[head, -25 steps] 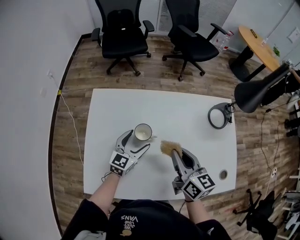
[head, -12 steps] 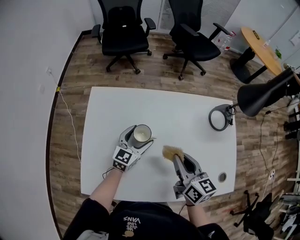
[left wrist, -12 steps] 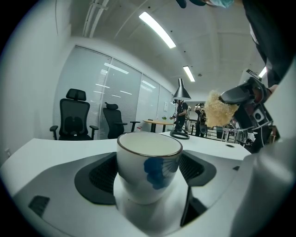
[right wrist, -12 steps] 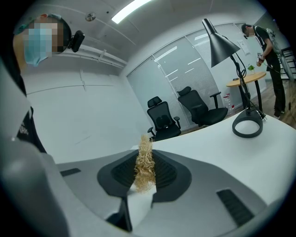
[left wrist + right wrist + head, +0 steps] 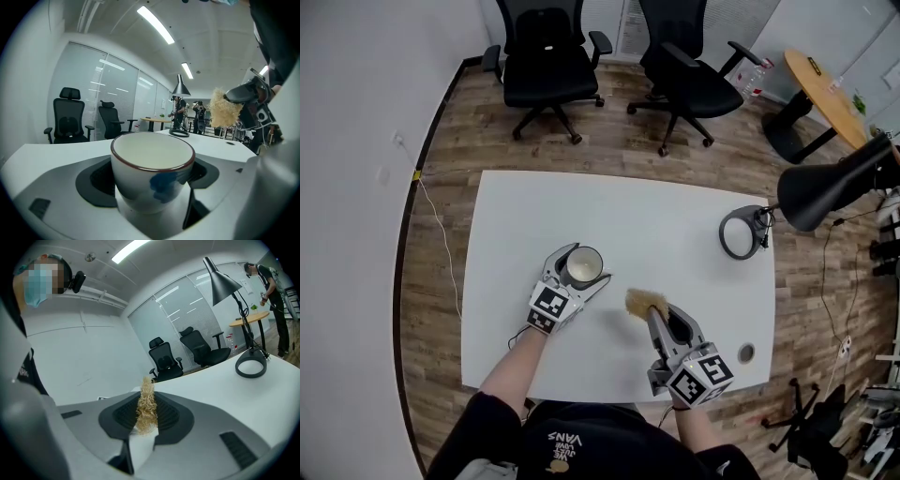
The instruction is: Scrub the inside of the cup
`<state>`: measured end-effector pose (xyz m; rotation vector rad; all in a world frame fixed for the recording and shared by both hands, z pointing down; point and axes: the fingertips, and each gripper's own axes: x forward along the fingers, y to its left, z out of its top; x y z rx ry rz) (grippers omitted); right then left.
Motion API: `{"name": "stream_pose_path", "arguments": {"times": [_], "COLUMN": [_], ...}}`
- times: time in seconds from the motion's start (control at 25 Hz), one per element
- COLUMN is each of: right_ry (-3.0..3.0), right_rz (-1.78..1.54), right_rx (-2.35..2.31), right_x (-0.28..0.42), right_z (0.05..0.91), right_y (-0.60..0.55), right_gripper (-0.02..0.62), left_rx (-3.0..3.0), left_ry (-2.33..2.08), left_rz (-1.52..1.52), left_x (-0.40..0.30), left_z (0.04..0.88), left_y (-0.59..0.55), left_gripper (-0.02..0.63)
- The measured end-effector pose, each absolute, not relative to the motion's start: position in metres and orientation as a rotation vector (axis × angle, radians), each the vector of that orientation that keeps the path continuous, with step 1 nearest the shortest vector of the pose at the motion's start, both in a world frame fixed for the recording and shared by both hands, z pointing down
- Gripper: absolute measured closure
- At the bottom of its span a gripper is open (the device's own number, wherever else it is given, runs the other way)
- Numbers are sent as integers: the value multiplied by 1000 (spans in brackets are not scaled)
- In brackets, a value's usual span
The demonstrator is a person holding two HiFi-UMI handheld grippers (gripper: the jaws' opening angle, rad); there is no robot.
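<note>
Left gripper (image 5: 149,158) jaws stand wide apart with the cup (image 5: 152,171) between them, pads close at both walls; contact not clear. The cup is upright on the table, axis vertical, mouth up and inside bare. It is white with a dark red rim and a blue smear on the near side. In the head view the cup (image 5: 584,267) sits left of centre on the white table (image 5: 675,220), toward the lower edge. Right gripper (image 5: 146,417) jaws are pinched together on a straw-coloured fibre scrubber (image 5: 146,401), whose tuft sticks out past the tips. The scrubber's long axis runs along the jaws. In the head view the scrubber (image 5: 644,302) points up-left toward the cup but stays apart from it, to its lower right and off the table top. A black desk lamp stands with its ring base (image 5: 739,234) at the table's right edge. A round grommet (image 5: 745,353) is near the lower right corner. The floor is wood plank (image 5: 450,159), with a white wall at frame left. Two black office chairs (image 5: 546,56) (image 5: 689,66) stand at the top, and a round wooden table (image 5: 820,89) is upper right.
</note>
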<state>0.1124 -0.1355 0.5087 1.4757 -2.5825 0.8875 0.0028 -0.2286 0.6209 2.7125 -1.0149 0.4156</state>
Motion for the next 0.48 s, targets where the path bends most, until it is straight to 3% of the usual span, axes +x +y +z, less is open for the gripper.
{"name": "stream_pose_path", "arguments": {"times": [0.48], "right_ry": [-2604], "right_rz": [888], "right_rx": [1454], "right_x": [108], "right_z": [509], "right_y": [-137], "right_gripper": [517], "left_rx": [2730], "left_ry": [-988], "left_rz": [433], "left_x": [3], "left_z": [622], "left_y": [-228], "left_gripper": [204]}}
